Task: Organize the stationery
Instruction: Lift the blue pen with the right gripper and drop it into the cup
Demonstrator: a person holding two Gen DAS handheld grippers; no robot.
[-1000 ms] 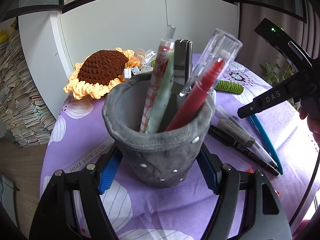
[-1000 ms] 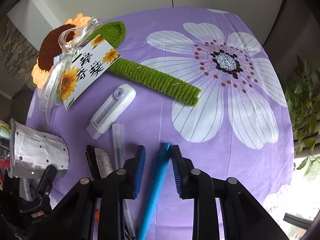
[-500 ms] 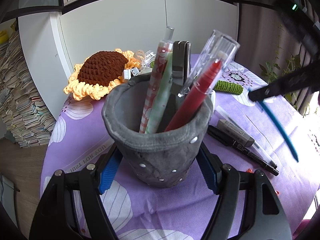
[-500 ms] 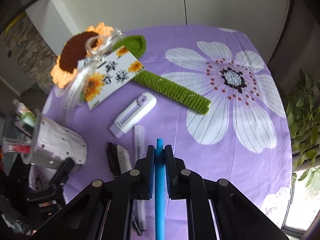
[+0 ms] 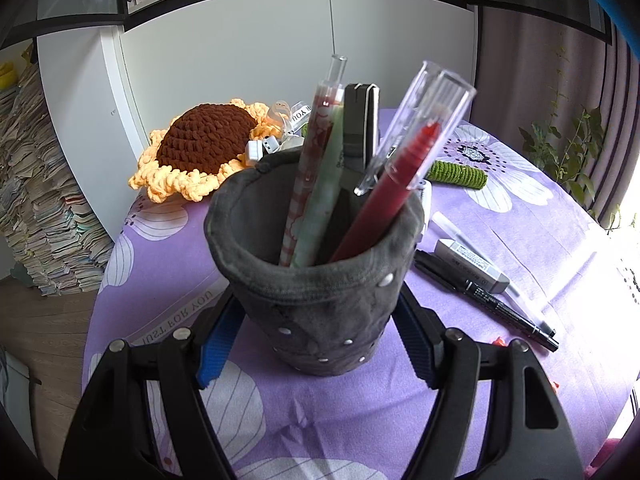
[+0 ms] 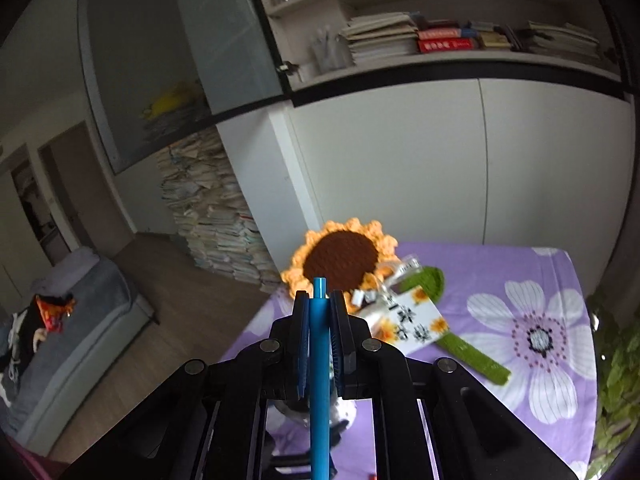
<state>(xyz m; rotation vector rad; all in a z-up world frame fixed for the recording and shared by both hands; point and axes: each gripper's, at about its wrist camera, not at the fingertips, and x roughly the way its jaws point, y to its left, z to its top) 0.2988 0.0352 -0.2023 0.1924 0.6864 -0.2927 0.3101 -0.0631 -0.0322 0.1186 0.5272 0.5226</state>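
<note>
Item: grey felt pen cup (image 5: 316,280). Stands upright on the purple flowered bench (image 5: 540,240), between the jaws of the left gripper (image 5: 316,344), whose blue pads sit against its lower sides, part-way open to the cup's width and steadying it.

Contents of cup: red pen (image 5: 380,208) with clear cap, two patterned pens (image 5: 316,184), one dark clip-topped tool (image 5: 362,124). All lean toward the far rim; the near half of the mouth is free.

Item: blue pen (image 6: 320,380). Clamped in the right gripper (image 6: 320,320), jaws closed tight on the barrel, one end poking out past the pads, the rest running back toward the camera. Held in the air, clear of the bench; a blue sliver at the top right edge of the left view is probably the same pen.

Still loose on bench, right of cup: grey eraser (image 5: 472,266), black marker (image 5: 492,304), white pen (image 5: 480,256), lying close together, eraser resting across the other two. A white object is mostly hidden behind the cup.

Not stationery: crochet sunflower (image 5: 200,148) with green stem (image 5: 456,174) and gift card (image 6: 404,316), far side.

Progress, by estimate: about half. Four pieces stowed, one in transit, at least three to collect.

Clearance: tall pen tops crowd the far rim, so entry looks easiest from the near side. The bench edge runs close along the left and near sides; the loose items lie well inboard.
</note>
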